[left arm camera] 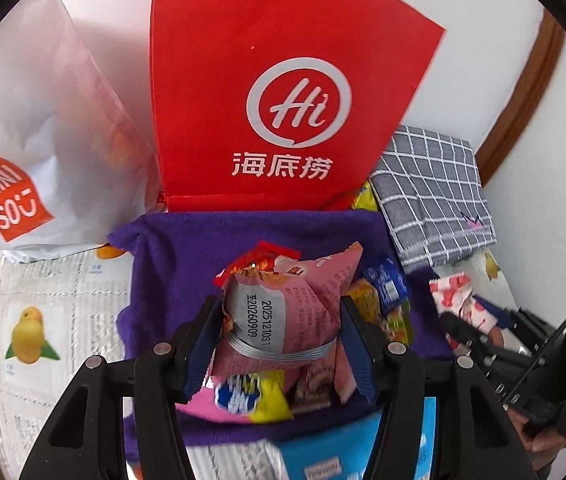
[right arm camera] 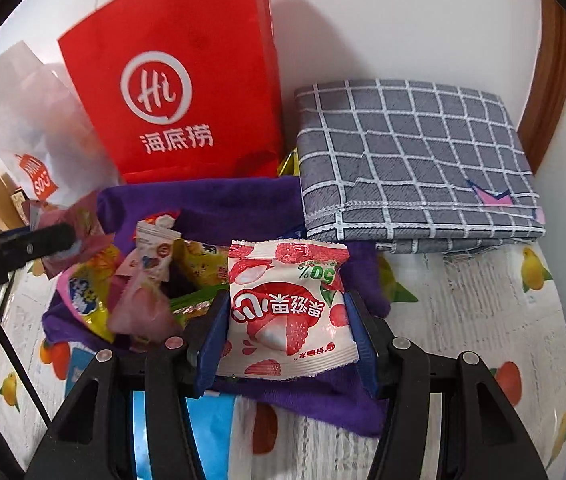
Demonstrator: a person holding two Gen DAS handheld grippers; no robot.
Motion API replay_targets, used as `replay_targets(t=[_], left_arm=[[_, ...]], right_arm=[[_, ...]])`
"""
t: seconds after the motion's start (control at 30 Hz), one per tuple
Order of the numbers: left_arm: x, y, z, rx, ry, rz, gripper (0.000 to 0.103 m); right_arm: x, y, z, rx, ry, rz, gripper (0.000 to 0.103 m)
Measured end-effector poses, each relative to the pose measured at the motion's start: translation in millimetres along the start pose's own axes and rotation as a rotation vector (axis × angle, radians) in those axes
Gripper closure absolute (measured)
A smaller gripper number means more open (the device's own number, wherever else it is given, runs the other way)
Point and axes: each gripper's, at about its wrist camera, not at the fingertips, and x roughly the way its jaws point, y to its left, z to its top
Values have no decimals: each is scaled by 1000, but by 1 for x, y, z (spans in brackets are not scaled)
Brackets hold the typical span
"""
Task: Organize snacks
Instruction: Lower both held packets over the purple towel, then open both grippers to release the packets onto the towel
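My left gripper [left arm camera: 279, 334] is shut on a pink snack packet [left arm camera: 307, 304] with a printed date strip, held above a purple cloth [left arm camera: 175, 264] piled with several snack packets [left arm camera: 249, 398]. My right gripper [right arm camera: 285, 328] is shut on a white-and-red lychee candy packet [right arm camera: 283, 312], over the right part of the same purple cloth [right arm camera: 219, 206]. More snack packets [right arm camera: 91, 300] lie to its left on that cloth. The left gripper's fingers [right arm camera: 23, 246] show at the left edge of the right wrist view, and the right gripper's black frame [left arm camera: 543, 360] sits at the right of the left wrist view.
A red paper bag [left arm camera: 283, 92] [right arm camera: 179, 92] stands behind the cloth against the white wall, with a white Miniso bag [left arm camera: 31, 152] to its left. A folded grey checked cloth [right arm camera: 415, 160] lies at the right. The table wears a fruit-print cover [left arm camera: 43, 320]. A blue packet [right arm camera: 211, 432] lies near.
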Motion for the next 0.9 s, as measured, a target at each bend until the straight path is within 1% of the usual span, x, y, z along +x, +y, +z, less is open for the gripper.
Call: replay_targets(t=[0.13, 0.3, 0.43, 0.53, 0.7, 0.8, 0.83, 0.87, 0.9], left_arm=[[14, 7, 9, -24, 5, -8, 47], [32, 15, 10, -37, 19, -3, 47], [39, 16, 10, -29, 16, 17, 47], [42, 18, 11, -34, 14, 6, 46], [47, 11, 10, -4, 11, 40, 46], [48, 7, 11, 18, 13, 43, 43], [49, 6, 10, 23, 19, 41, 39], [50, 5, 10, 25, 26, 37, 38], [50, 5, 10, 24, 27, 34, 36]], right_arm=[[14, -1, -1, -4, -2, -13, 47], [32, 1, -5, -12, 24, -12, 47], [37, 5, -6, -37, 22, -20, 47], [39, 4, -7, -33, 18, -5, 47], [42, 6, -7, -31, 20, 9, 47], [43, 8, -6, -30, 21, 19, 46], [43, 8, -5, -34, 19, 36, 46], [41, 9, -4, -37, 19, 55, 45], [41, 9, -3, -38, 14, 70, 42]])
